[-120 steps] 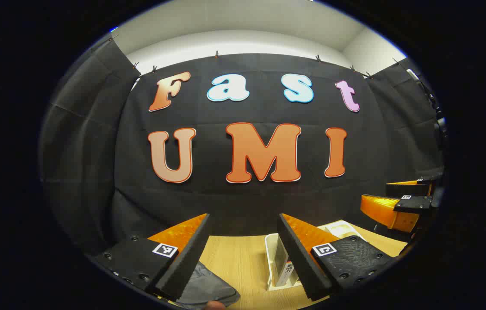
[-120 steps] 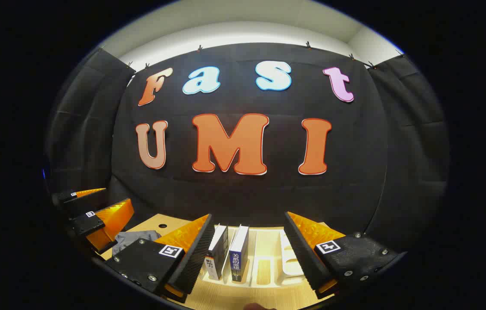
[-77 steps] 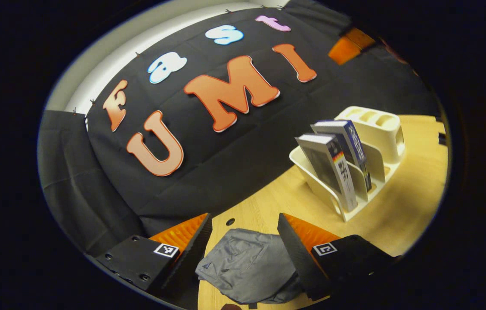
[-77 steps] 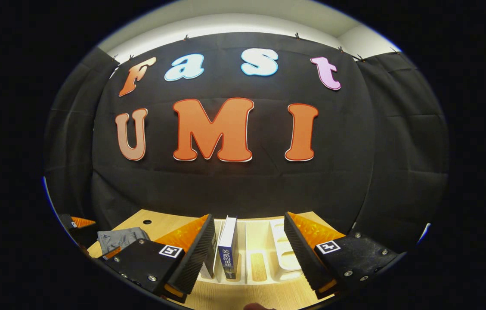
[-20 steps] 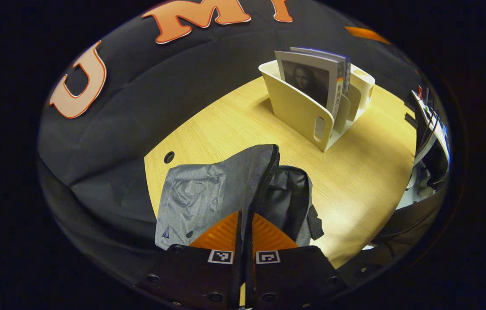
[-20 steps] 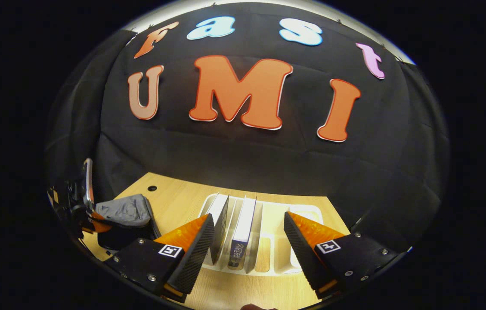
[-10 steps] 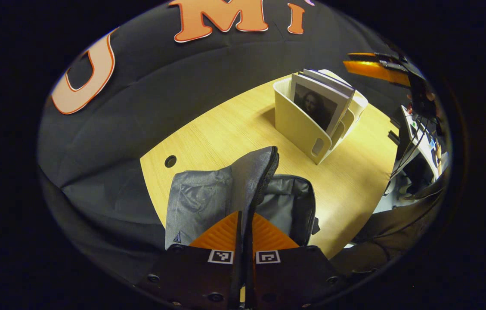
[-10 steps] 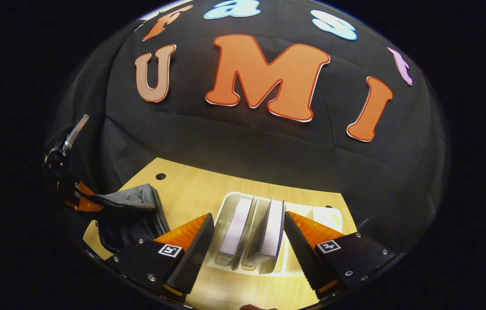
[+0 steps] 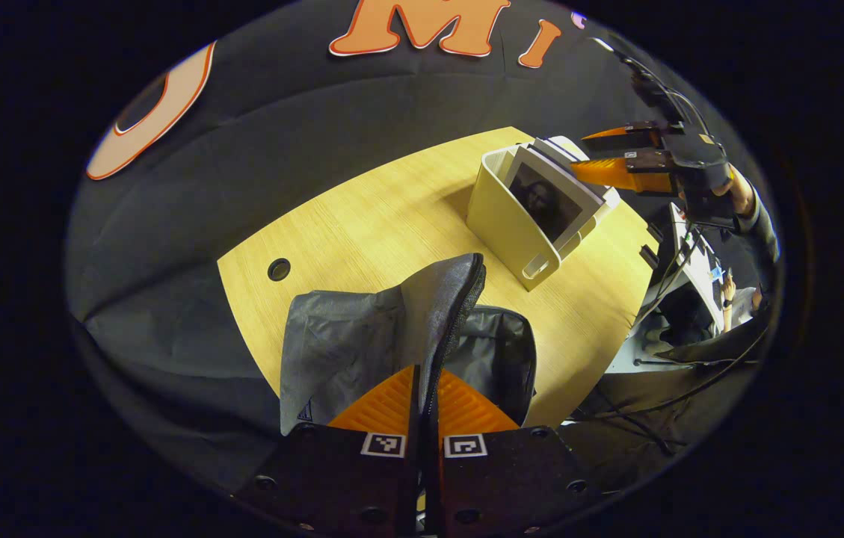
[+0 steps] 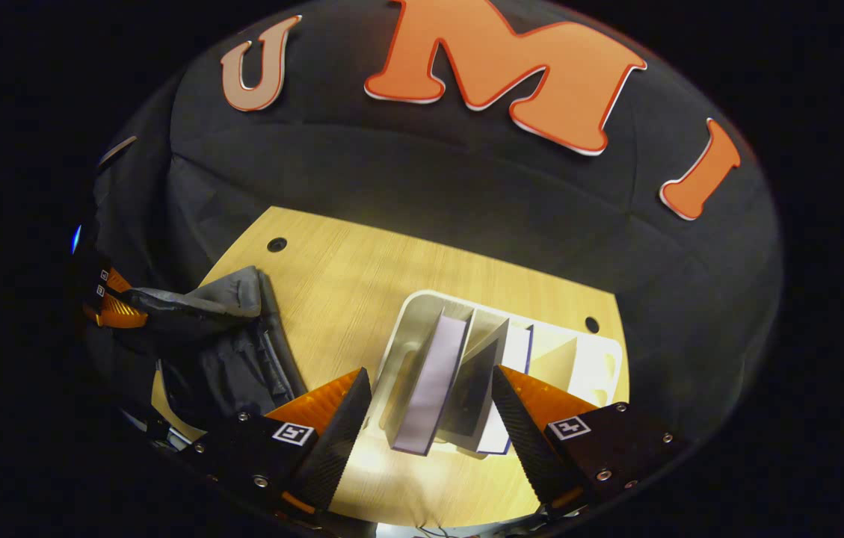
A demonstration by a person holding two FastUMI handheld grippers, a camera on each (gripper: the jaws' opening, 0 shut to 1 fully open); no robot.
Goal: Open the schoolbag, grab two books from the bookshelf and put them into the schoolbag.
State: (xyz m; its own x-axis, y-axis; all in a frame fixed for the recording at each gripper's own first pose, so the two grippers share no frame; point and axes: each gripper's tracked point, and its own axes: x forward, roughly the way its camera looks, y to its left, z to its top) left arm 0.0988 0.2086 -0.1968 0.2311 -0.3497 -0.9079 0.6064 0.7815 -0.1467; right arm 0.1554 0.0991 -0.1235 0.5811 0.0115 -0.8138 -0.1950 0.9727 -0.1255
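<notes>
The left gripper (image 9: 423, 388) is pressed together on the schoolbag (image 9: 362, 336) flap's zipper edge, holding it raised above the open pocket at the desk's (image 9: 362, 224) near corner. Over at the bookshelf (image 10: 407, 344), the right gripper (image 10: 429, 418) hangs tilted downward, fingers spread wide on either side of the two books (image 10: 436, 373) standing in their slots, not touching them.
</notes>
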